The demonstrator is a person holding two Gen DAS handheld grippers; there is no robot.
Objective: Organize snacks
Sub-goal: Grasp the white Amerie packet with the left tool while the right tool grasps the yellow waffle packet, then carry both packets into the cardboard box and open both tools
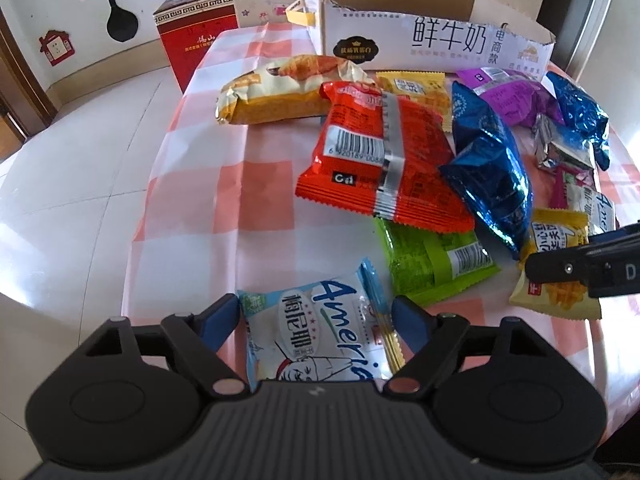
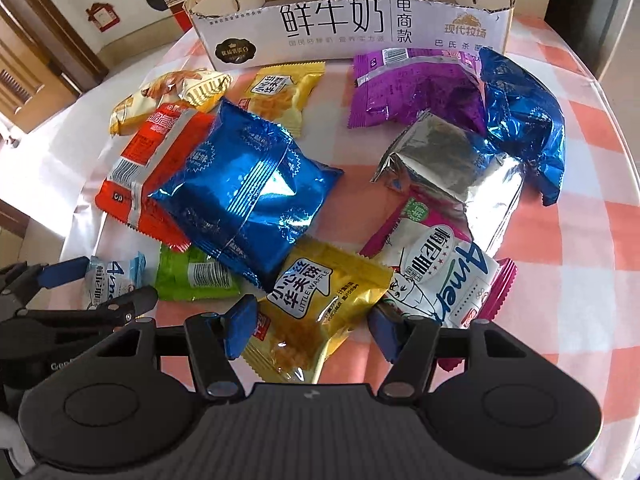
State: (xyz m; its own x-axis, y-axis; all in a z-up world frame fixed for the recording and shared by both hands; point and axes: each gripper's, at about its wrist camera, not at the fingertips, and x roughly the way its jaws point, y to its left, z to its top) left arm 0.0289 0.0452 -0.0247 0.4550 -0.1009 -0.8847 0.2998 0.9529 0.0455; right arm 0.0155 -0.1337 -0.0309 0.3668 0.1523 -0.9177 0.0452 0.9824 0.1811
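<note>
A light-blue "Ameri…" packet [image 1: 316, 330] lies between the spread fingers of the left claw [image 1: 316, 322], nearest the tabletop [image 1: 192, 200] edge. The right claw [image 2: 312, 330], also wide open, straddles a yellow "LITTLE WAFFLE" packet [image 2: 320, 304]. Beyond the snack pile stands a white carton [image 2: 348, 28] printed "鲜牛奶".

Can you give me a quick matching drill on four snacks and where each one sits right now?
Things:
1. light blue cracker packet
2. yellow waffle packet
3. red packet
4. purple packet

Places:
A. just in front of the milk carton box
B. between the open left fingers
C. lying on the green packet
D. between the open right fingers

Pairs: 1-B, 2-D, 3-C, 4-A
</note>
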